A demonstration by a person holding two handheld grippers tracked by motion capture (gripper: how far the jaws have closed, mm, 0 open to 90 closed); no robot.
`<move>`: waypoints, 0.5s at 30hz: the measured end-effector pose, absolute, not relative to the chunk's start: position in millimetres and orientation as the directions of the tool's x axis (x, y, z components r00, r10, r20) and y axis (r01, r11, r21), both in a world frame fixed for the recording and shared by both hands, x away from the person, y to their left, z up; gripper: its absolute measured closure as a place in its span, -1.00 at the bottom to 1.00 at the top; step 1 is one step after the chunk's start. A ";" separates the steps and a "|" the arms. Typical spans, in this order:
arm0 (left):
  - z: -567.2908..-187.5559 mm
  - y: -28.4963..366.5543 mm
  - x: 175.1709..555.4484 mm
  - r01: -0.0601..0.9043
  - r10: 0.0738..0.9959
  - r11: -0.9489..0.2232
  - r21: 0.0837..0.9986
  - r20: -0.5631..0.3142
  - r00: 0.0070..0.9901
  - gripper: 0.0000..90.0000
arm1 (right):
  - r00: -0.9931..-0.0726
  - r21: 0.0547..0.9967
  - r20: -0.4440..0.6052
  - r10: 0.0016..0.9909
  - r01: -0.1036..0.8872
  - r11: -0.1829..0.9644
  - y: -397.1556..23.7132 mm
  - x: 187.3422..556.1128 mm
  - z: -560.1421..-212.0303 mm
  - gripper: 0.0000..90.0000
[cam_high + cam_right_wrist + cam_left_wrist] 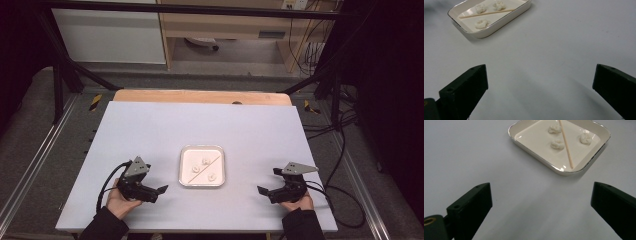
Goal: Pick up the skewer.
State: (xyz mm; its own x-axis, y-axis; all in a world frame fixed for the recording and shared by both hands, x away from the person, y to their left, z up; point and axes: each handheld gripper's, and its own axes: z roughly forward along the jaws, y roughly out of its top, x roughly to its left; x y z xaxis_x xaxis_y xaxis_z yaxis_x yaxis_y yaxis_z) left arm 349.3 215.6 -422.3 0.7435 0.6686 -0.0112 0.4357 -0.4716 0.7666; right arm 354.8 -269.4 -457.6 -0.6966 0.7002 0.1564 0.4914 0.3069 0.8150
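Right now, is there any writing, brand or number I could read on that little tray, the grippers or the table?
None can be read.
The tray, the skewer and three white lumps in it, the table and both grippers carry no lettering.
The yellow and black striped markers on the floor rails bear a pattern, not words.

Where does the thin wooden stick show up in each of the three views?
High view: the wooden stick lies diagonally in the white tray at table centre.
Left gripper view: the stick is at top, right of centre, running down toward the tray's near rim.
Right gripper view: the stick is at top left, lying nearly level.
Shared landmark: the three white lumps around it.
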 end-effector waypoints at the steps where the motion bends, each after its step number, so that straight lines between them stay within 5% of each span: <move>1: -421.1 213.1 349.9 0.436 0.667 -0.473 0.766 -0.012 0.745 -0.92 | -0.698 0.815 0.154 0.699 0.490 0.310 -269.5 355.0 -457.6 -0.98; 15: -411.0 177.2 361.0 0.422 0.644 -0.500 0.756 -0.001 0.765 -0.91 | -0.700 0.814 0.150 0.698 0.489 0.315 -269.0 354.9 -458.1 -0.98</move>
